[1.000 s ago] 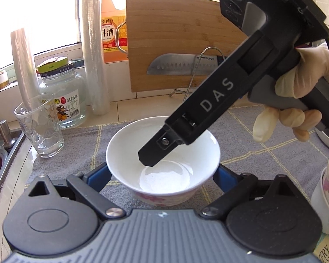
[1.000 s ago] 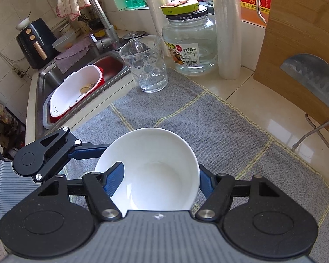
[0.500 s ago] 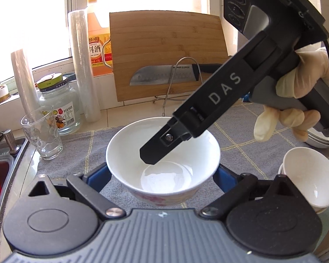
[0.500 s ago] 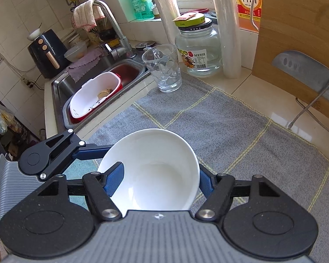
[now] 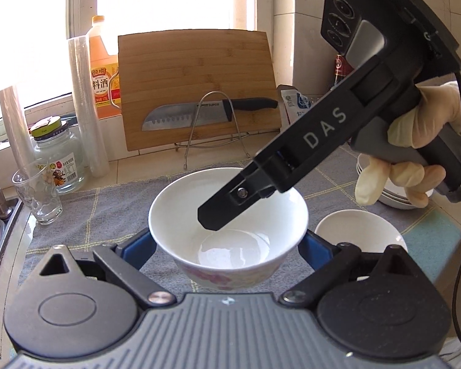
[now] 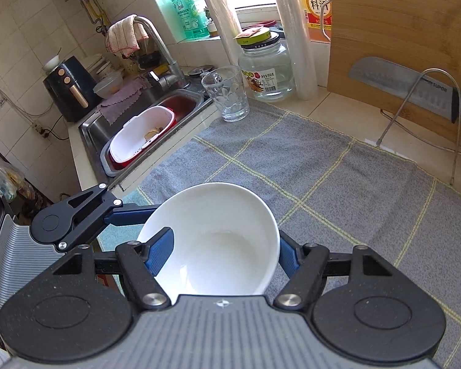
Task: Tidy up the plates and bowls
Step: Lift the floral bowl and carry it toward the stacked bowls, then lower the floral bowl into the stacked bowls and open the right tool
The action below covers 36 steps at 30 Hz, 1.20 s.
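A white ceramic bowl with pink floral base (image 5: pixel 227 227) sits centre frame, lifted above the grey checked towel (image 6: pixel 338 178). The right gripper (image 6: pixel 221 252) pinches its rim, 1 finger inside; the left gripper (image 5: pixel 227 246) brackets its sides, contact unclear. Likely next: nest it into the plain white bowl (image 5: pixel 358 230) at lower right.

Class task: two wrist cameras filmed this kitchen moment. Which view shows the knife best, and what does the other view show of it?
The left wrist view. There the knife lies whole across the cutting board, blade and black handle both visible behind a wire stand. The right wrist view shows the knife at the frame's edge, its blade clear but the handle's end cut off.
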Motion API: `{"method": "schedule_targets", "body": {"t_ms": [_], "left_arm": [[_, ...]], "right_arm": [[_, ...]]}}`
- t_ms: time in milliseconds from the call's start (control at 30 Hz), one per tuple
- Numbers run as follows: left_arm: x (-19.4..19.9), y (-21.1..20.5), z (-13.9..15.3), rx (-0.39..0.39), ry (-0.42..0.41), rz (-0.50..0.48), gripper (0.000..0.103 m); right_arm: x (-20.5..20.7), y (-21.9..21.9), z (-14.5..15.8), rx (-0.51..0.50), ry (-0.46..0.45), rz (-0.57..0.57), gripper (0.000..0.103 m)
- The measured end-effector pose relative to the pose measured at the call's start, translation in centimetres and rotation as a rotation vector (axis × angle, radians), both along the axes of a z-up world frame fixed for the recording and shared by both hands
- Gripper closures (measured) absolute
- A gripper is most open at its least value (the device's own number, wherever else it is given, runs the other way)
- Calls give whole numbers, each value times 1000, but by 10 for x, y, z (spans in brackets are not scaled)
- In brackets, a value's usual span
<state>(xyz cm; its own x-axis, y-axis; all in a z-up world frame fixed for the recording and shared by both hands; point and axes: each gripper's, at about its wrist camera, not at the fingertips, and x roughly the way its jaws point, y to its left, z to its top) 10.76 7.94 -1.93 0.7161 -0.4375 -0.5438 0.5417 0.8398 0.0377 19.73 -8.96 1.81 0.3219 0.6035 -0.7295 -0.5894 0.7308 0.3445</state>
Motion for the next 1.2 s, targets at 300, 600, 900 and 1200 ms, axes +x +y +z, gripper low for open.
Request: {"method": "schedule_targets", "body": {"t_ms": [300, 600, 900, 1200], "left_arm": [[-18, -28, 3, -18, 6, -82, 5], [-28, -58, -1, -16, 4, -183, 5], [-29, -77, -9, -17, 35, -247, 5], [-30, -83, -19, -3, 76, -266, 5]], "right_arm": [[-36, -39, 5, 8, -21, -83, 27], [-63, -78, 7, 3, -30, -173, 27], [-78, -99, 1, -26, -20, -230, 27], [-82, -106, -13, -39, 9, -235, 27]]}}
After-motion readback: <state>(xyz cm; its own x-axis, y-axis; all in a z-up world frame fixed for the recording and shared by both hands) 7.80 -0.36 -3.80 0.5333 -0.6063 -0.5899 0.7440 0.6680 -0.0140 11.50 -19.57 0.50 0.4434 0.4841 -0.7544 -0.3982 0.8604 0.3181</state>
